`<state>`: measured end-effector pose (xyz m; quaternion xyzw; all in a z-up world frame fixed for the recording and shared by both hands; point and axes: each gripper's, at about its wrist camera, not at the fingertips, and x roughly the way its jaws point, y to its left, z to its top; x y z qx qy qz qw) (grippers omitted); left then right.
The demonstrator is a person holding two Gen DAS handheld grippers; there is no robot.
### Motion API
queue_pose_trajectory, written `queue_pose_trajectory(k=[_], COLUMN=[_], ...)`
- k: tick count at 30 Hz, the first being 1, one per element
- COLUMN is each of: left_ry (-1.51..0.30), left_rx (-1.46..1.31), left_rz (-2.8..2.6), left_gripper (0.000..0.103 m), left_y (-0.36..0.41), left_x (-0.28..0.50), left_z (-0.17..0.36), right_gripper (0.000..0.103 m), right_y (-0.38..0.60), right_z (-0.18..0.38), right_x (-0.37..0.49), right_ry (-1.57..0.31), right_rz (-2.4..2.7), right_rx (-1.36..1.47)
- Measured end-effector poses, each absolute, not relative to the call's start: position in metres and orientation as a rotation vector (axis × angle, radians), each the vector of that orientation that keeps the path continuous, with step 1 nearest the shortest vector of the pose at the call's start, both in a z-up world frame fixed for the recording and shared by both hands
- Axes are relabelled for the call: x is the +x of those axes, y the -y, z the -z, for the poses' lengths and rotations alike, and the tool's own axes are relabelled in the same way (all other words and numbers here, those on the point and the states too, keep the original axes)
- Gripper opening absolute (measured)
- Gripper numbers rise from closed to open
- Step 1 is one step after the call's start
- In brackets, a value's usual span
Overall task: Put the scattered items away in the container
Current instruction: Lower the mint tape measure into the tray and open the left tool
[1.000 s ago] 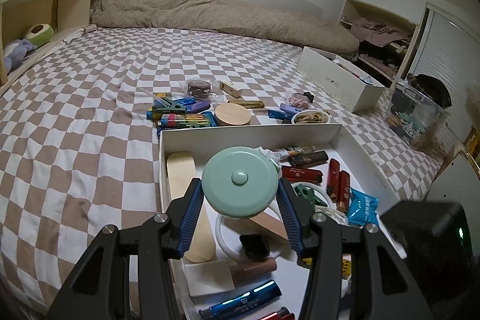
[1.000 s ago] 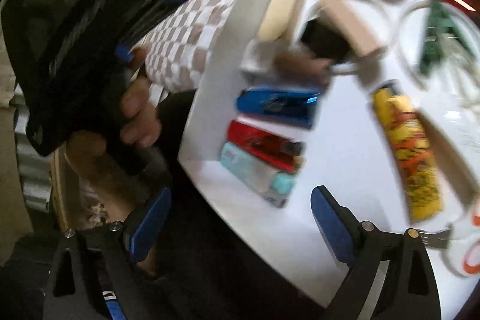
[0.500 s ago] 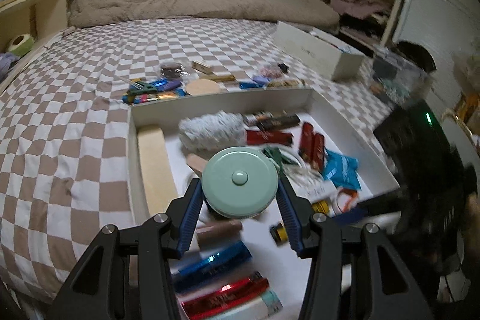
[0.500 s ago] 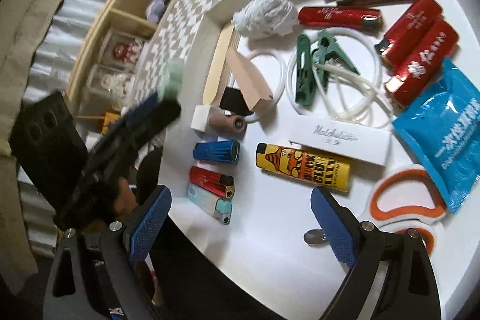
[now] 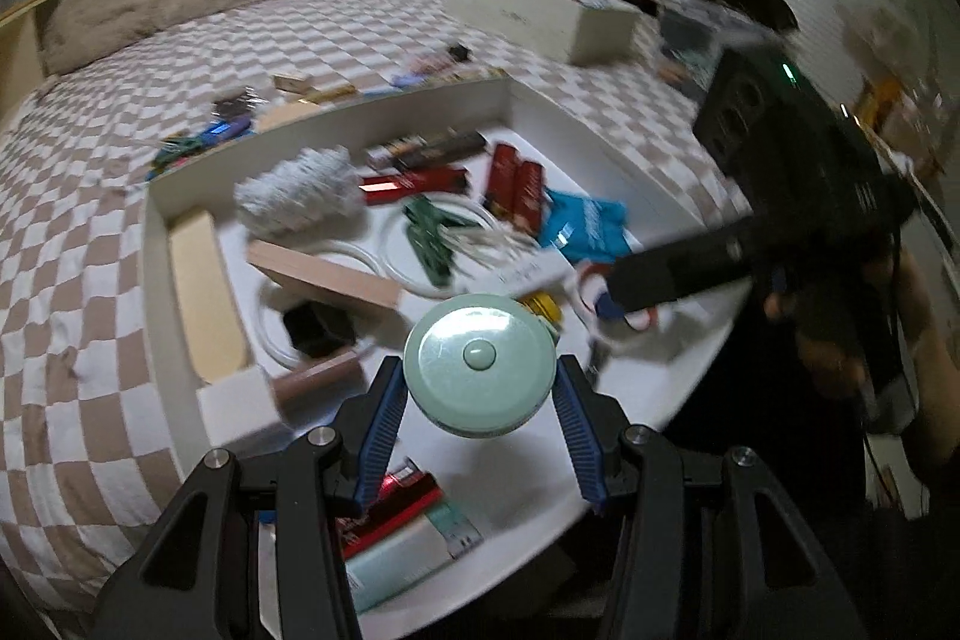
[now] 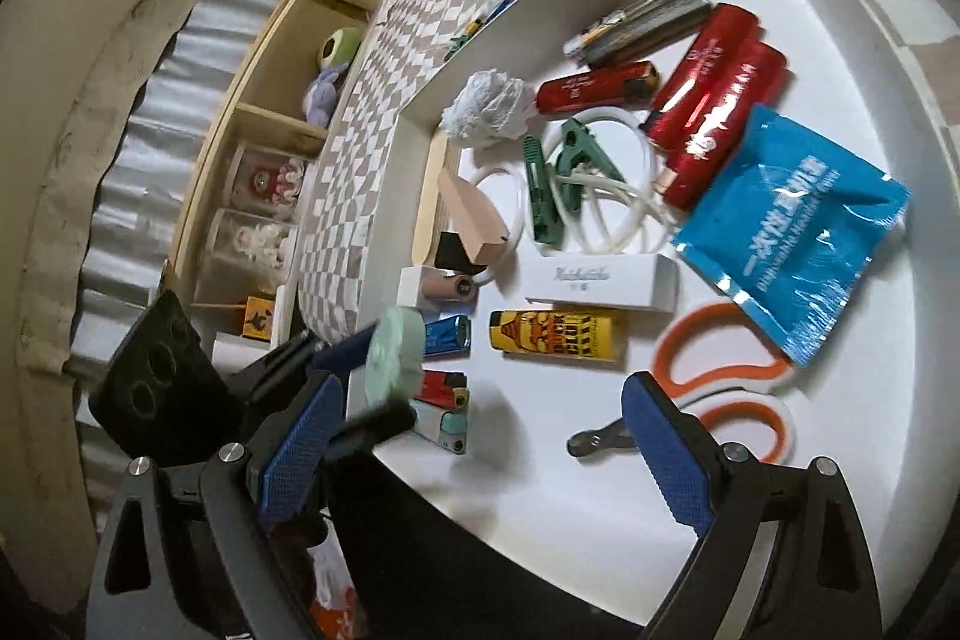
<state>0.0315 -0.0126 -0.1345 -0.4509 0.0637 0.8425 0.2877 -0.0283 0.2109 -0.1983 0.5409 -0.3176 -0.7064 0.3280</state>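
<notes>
The white box [image 6: 888,58] is pretty full: scissors [image 6: 720,382], lighters, a blue packet [image 6: 792,220]. Left gripper [image 5: 477,415] clamps a mint round case [image 5: 480,364] partway open over it. Right gripper [image 6: 486,436] gapes wide, empty.

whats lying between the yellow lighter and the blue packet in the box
In the right wrist view, the white matchbox lies between the yellow lighter and the blue packet, just above the lighter. The orange scissor handles sit off to the lower side.
</notes>
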Motion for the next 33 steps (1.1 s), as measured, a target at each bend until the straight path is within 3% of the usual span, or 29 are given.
queue_pose_trajectory(k=[7, 21, 23, 25, 33], left_ry=[-0.314, -0.351, -0.344, -0.332, -0.265], left_rx=[-1.272, -1.398, -1.407, -1.42, -1.429], left_rz=[-2.159, -2.034, -2.045, -2.069, -2.075], left_gripper=[0.05, 0.05, 0.056, 0.069, 0.071], left_y=[-0.001, -0.008, -0.008, -0.006, -0.001], left_x=[0.035, 0.019, 0.018, 0.016, 0.014], left_z=[0.149, 0.172, 0.173, 0.173, 0.171], right_gripper=[0.094, 0.094, 0.094, 0.094, 0.094], right_y=[-0.221, -0.208, -0.208, -0.208, -0.208], right_z=[0.203, 0.205, 0.206, 0.207, 0.207], right_x=[-0.019, -0.022, -0.023, -0.023, -0.025], right_ry=[0.832, 0.8, 0.805, 0.806, 0.807], right_rz=[1.852, 1.879, 1.874, 1.872, 1.874], right_rx=[1.411, 1.408, 1.412, 1.415, 1.412])
